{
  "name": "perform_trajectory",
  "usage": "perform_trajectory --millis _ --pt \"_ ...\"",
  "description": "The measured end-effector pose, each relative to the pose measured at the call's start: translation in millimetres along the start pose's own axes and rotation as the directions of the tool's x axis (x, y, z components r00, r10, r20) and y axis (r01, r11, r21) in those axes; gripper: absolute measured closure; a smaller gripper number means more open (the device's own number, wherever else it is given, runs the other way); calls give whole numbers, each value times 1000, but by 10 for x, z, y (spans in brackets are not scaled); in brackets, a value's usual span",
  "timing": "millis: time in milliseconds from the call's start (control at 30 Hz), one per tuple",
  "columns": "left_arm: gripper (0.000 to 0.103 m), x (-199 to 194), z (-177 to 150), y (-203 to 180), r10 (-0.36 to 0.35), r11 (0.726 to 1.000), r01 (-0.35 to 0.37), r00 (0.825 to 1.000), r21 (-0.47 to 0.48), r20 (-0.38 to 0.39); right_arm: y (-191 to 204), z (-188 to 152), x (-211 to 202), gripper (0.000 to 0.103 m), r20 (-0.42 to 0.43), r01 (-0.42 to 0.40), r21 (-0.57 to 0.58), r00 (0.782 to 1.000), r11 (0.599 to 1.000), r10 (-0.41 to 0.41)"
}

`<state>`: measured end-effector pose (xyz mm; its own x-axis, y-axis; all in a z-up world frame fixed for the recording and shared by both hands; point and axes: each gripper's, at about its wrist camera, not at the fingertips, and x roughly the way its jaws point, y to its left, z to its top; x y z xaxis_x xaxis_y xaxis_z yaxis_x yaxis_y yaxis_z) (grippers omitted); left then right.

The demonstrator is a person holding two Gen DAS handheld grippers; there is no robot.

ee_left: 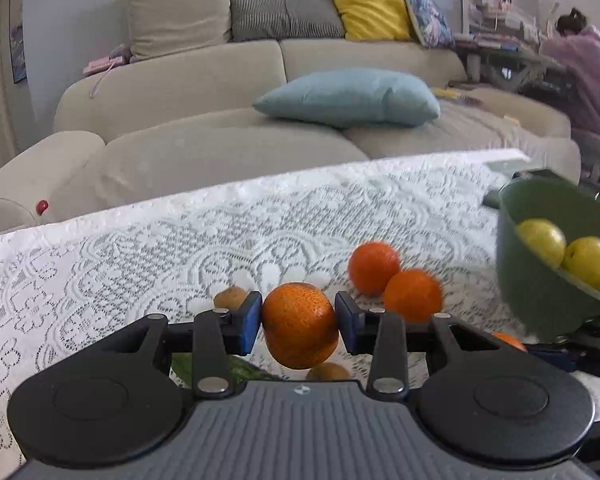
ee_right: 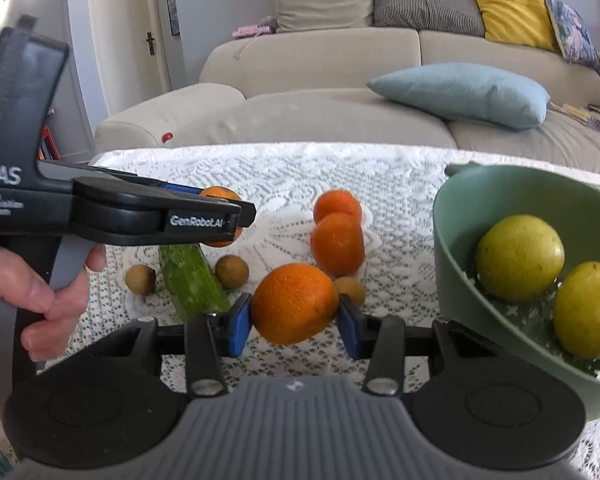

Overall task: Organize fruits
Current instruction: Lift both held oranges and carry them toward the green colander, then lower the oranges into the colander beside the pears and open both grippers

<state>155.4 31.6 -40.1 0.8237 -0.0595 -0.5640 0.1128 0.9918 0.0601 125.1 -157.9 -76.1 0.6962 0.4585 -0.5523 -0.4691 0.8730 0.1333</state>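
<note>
Each gripper clamps one orange above the lace tablecloth.

My left gripper has its blue pads pressed on both sides of an orange, held over the lace tablecloth. My right gripper grips a second orange the same way, just beside the green bowl. From the right wrist view I count four oranges in all: the two held, plus two more touching each other on the cloth farther back. The bowl holds two yellow-green round fruits. On the cloth I also count one cucumber and three small brown round fruits near it. A beige sofa stands behind.
</note>
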Motion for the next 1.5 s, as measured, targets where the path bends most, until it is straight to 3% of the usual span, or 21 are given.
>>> perform_trajectory --millis 367,633,900,1267,1500 --pt "58 -362 74 20 -68 989 72 997 -128 34 31 175 -444 61 109 1 -57 994 998 5" --pt "58 -520 118 -134 -112 981 116 993 -159 34 -139 321 -711 61 146 15 -67 989 998 -5" --pt "58 -578 236 -477 -199 969 202 979 -139 36 -509 484 -864 61 107 34 -112 994 993 -22" --pt "58 -463 334 -1064 -294 955 294 956 -35 -10 -1074 470 -904 61 11 113 -114 994 987 -112" --pt "58 -315 380 -1294 -327 945 328 943 6 -53 -1257 404 -824 61 -70 86 -76 993 993 -91"
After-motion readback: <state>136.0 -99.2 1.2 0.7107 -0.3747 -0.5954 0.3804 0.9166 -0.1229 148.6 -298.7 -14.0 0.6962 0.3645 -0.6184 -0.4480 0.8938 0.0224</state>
